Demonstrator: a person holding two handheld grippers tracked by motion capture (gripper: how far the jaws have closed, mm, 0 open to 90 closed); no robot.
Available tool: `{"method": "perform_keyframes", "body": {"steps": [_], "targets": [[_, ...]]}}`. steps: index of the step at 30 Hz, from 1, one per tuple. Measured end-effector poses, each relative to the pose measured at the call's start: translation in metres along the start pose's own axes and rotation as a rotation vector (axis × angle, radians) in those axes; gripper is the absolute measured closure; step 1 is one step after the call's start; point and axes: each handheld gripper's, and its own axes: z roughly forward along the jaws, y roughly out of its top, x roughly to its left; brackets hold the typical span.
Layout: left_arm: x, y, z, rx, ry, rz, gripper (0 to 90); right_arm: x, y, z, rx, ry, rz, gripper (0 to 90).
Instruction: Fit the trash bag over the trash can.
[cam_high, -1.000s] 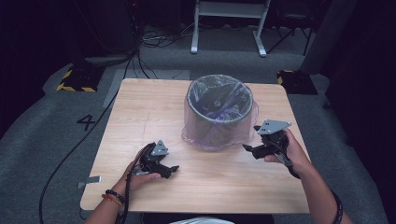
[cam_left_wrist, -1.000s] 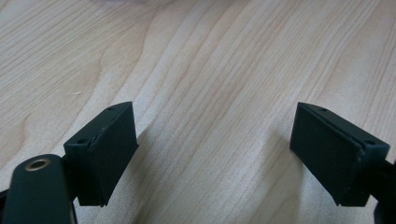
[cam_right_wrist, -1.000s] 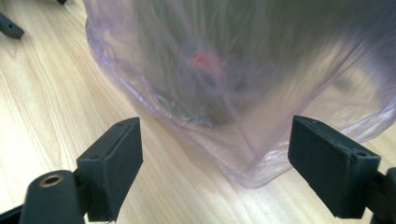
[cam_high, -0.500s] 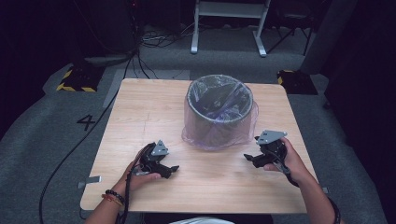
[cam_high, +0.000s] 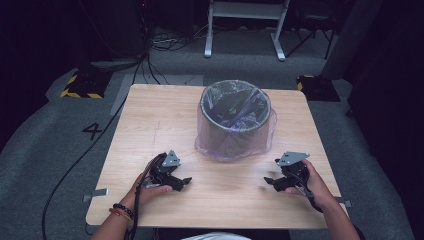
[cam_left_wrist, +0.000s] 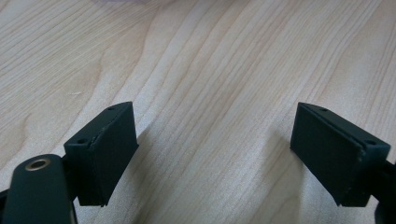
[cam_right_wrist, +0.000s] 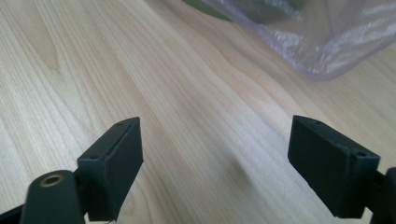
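The wooden bench (cam_high: 150, 115) carries a bin (cam_high: 235, 120) lined with a clear purple bag, standing at the middle toward its far side. Near the front edge, the left tool (cam_high: 181, 182) and the right tool (cam_high: 271, 182) rest low, well apart from the bin. Jaws of the 2 tools stand apart, holding nothing.
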Motion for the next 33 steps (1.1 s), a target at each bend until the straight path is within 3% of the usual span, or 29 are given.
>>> {"method": "perform_keyframes", "body": {"steps": [9, 17, 22, 27, 33], "targets": [[0.000, 0.000, 0.000, 0.000, 0.001, -0.001, 14.4, -0.003, -0.023, 0.002, 0.024, -0.010, 0.045, 18.1], [0.000, 0.000, 0.000, -0.001, 0.002, -0.001, 14.5, -0.009, -0.046, -0.003, -0.053, 0.018, 0.156, 17.0], [0.000, 0.000, 0.000, -0.001, 0.002, -0.001, 14.4, -0.009, -0.061, -0.009, -0.117, -0.012, 0.186, 16.9], [0.000, 0.000, 0.000, -0.001, 0.002, -0.002, 14.4, -0.009, -0.072, -0.018, -0.113, -0.039, 0.207, 16.2], [0.000, 0.000, 0.000, 0.000, 0.002, -0.002, 14.4, -0.012, -0.081, -0.025, -0.113, -0.040, 0.212, 16.2]]}}
